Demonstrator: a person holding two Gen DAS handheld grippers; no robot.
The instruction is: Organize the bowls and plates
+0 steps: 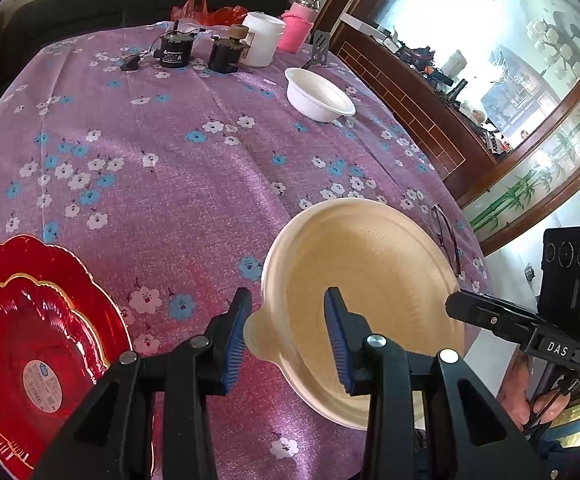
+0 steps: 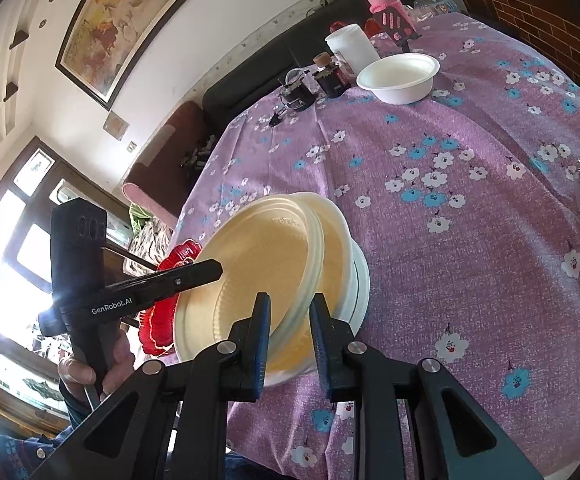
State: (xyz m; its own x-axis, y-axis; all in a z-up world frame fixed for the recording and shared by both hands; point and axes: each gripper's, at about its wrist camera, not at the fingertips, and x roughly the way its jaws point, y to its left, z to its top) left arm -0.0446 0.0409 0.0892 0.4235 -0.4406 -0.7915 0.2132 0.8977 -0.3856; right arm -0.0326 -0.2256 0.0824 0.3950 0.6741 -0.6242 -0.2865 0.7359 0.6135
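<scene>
Plates first, at the left edge of the bench: two scalloped red glass plates with gold rims (image 1: 38,344) lie nested, the smaller inside the larger, flat on the purple flowered tablecloth (image 1: 162,168). They sit just left of the left gripper (image 1: 286,332) and apart from it.

That gripper's jaws stand wide open, blue pads facing each other, and they straddle the near rim of the cream disposable bowl (image 1: 369,304): the left pad is outside the wall beside the small rim tab, the right pad is inside the hollow. Neither pad looks pressed against the wall, so I judge this a grasp prepared but not closed.

From the right wrist view the cream bowl (image 2: 266,264) is tilted, its mouth turned toward the left-hand side, and it leans on a short stack of similar pale bowls (image 2: 353,280). The right gripper (image 2: 290,332) brackets the opposite lower rim with its jaws partly open; whether the pads touch the rim I cannot tell. Both hands are equally near, one on each side, so the bowl's rim runs between the two.

Farther back, well apart from either gripper, a white round disposable bowl (image 1: 319,96) stands upright near a white plastic tub (image 1: 262,38). It is probably the next piece to join the stack, and the right hand lies nearer to it.
</scene>
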